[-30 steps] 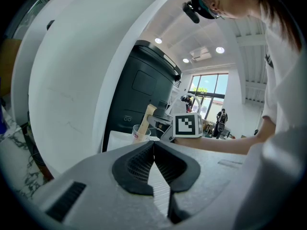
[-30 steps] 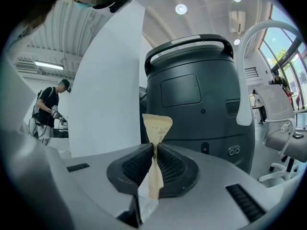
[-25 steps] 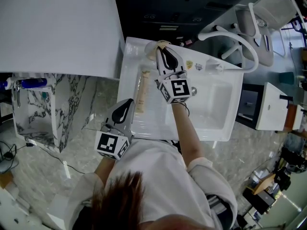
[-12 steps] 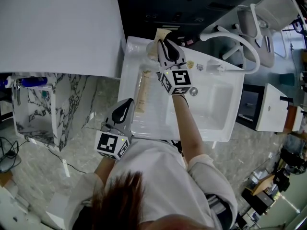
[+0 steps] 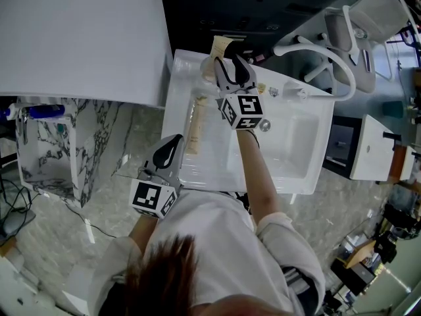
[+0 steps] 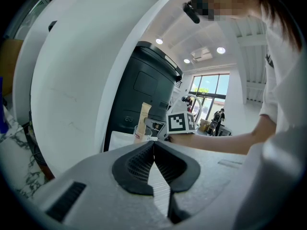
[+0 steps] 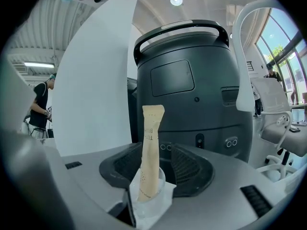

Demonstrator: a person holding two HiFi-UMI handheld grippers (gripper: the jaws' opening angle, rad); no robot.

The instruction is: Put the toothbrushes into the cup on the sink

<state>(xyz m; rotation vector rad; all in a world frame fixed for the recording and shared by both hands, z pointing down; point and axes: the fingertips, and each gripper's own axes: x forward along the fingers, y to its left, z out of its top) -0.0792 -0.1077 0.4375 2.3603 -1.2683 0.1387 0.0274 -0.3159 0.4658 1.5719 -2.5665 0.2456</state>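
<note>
Sink (image 5: 197,170): right gripper (image 7: 159,169) works at its far corner. Its jaws have just opened and stand wide, pressing nothing. Left gripper (image 6: 153,147) is pinched together, empty.

Cup (image 7: 148,198) sits low between the right jaws, with a wrapped toothbrush (image 7: 151,147) upright in it.

Withdraw straight back so neither pad clips the wrapper.

Second toothbrush (image 5: 194,127) lies left of the right gripper, apparently flat.

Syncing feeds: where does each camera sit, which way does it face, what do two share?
Head view: on the person's head, steeply down at the white sink; hair, left gripper, right gripper.
Left gripper view: on that gripper, past shut jaws toward the clear plastic cup and a forearm.
Right gripper view: on that gripper; jaws, just opening, flank the beige wrapped toothbrush.
All share cup and toothbrush.
</note>
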